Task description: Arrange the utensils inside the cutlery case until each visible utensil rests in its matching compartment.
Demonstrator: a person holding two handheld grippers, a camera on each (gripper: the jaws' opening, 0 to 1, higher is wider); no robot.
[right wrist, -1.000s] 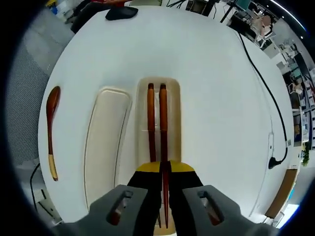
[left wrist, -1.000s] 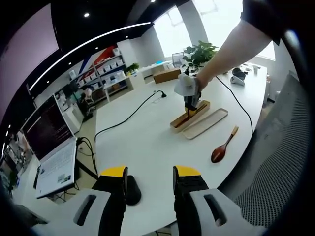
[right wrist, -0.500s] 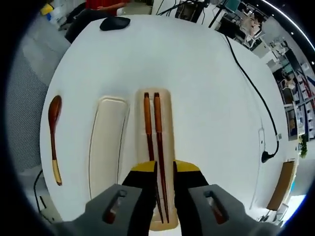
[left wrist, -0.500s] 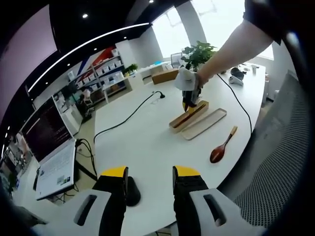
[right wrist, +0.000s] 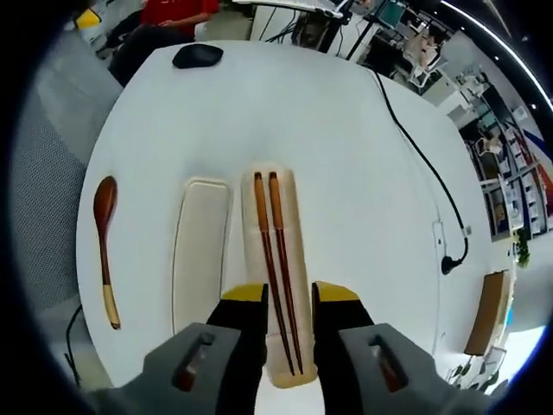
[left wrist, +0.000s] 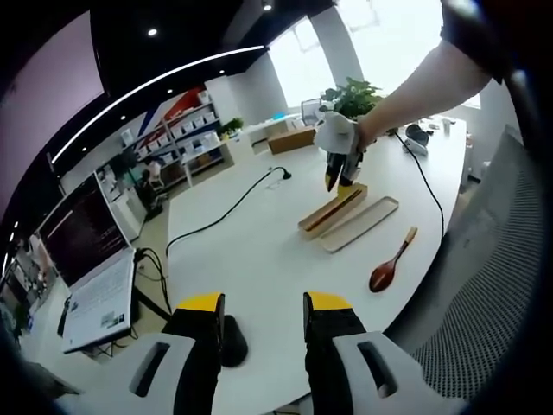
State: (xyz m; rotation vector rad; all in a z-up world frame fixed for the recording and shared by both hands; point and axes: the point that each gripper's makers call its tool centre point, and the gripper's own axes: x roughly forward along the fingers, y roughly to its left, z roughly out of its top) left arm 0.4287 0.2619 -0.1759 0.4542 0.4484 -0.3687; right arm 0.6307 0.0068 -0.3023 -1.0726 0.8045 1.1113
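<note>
My right tongs [right wrist: 288,298]: open, above the case [right wrist: 278,281], empty.
My left tongs [left wrist: 261,304]: open, empty.
Chopsticks [right wrist: 275,259]: side by side in case.
Spoon [right wrist: 105,246]: on counter [right wrist: 346,156], beside lid [right wrist: 200,255].

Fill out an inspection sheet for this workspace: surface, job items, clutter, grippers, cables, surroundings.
Surface: white table, mostly bare.
Job's things: wooden cutlery case holds two chopsticks side by side; lid lies flat beside it; wooden spoon lies on the table beyond the lid, outside the case.
Clutter: black mouse near the far edge.
Grippers: right gripper open above the case, holding nothing; left gripper open, empty, above the table edge by the mouse.
Cables: black cable runs across the table to a plug.
Surroundings: laptop, potted plant, shelves, mesh chair.
</note>
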